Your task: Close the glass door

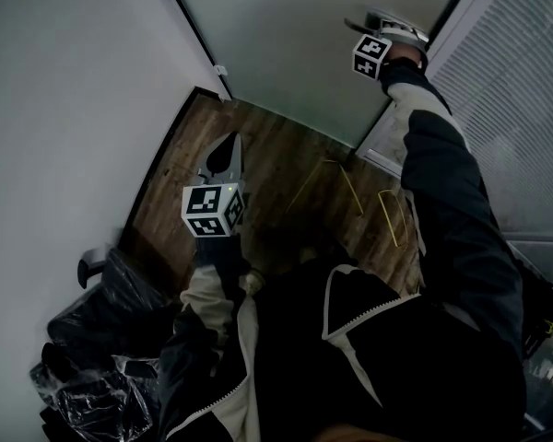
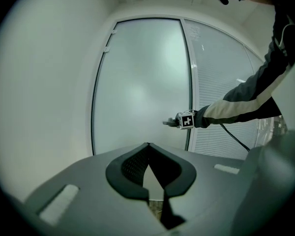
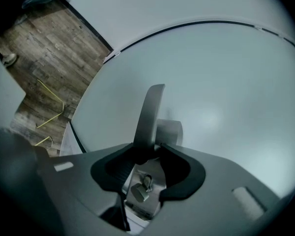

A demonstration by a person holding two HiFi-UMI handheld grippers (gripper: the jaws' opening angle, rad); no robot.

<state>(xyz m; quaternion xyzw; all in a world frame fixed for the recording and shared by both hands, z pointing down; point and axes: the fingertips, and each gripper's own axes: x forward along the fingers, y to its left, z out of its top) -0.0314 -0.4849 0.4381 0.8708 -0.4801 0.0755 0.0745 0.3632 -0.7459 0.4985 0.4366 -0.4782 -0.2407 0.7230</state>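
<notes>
While the right gripper (image 3: 147, 155) clamps the grey metal lever handle (image 3: 150, 114) of the frosted glass door (image 3: 226, 77) far ahead, the left gripper (image 2: 147, 147) hangs pinched together, empty; black plastic bags (image 1: 101, 339) lie near left, contents hidden.

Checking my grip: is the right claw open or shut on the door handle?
Shut on it: the right claw has its jaws pressed against both sides of the door handle.

Frosted matt glass door (image 3: 226, 82), smooth metal handle (image 3: 150, 117), wood-plank floor (image 1: 276, 164).
</notes>
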